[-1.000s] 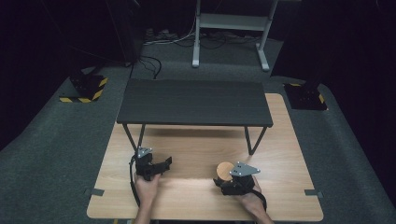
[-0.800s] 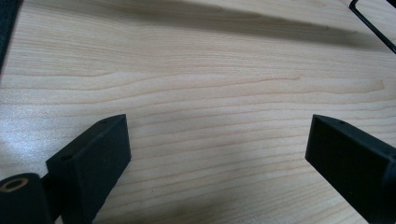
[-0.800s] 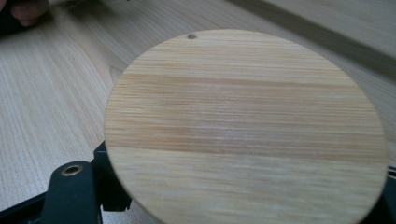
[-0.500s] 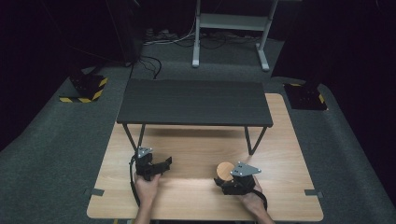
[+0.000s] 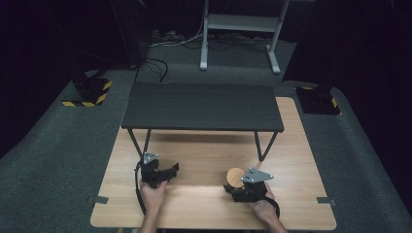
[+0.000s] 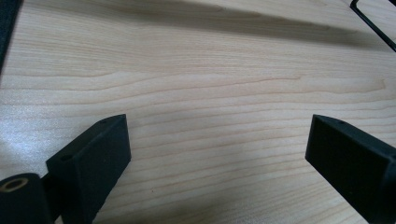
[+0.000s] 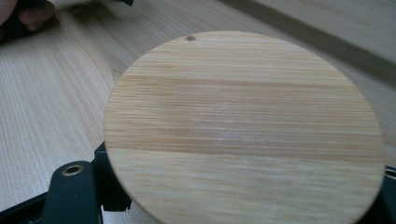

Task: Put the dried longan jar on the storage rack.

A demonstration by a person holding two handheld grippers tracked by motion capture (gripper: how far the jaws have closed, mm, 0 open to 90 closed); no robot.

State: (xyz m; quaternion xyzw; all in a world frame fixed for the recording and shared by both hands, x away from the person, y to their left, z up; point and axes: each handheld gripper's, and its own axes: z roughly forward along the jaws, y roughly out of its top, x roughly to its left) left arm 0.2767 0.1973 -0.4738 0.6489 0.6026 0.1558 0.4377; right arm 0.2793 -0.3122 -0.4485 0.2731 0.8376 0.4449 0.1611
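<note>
Now I hold one gripper in each hand over the wooden bench point(image 5: 204, 160), on the side of the black shelf point(image 5: 201, 106) that is nearest to me. The shelf stands on thin black legs on the far half of the bench, and its shadow falls on the wood under it.

My left gripper point(image 5: 167, 171) is in front of the shelf's left leg, near it but not touching. Its fingers point(image 6: 100, 149) are spread wide apart, and between them I see bare wood grain. They hold nothing. One thin black leg of the shelf point(image 6: 373, 23) crosses the upper right corner of the left gripper view.

My right gripper point(image 5: 232, 187) is in front of the shelf's right leg, well apart from the left one. A round wooden disc point(image 7: 245, 130) sits between its fingers, flat side up, with a small dark spot near its far edge. From above, the disc point(image 5: 236, 175) shows as a light circle just beside the grey plate on this gripper, nearer the middle of the bench than the shelf's right leg. The disc covers the fingers, so I cannot tell whether they press on its edge or only stand around it.

My left hand point(image 7: 28, 11) shows at the upper left corner of the right gripper view.
</note>
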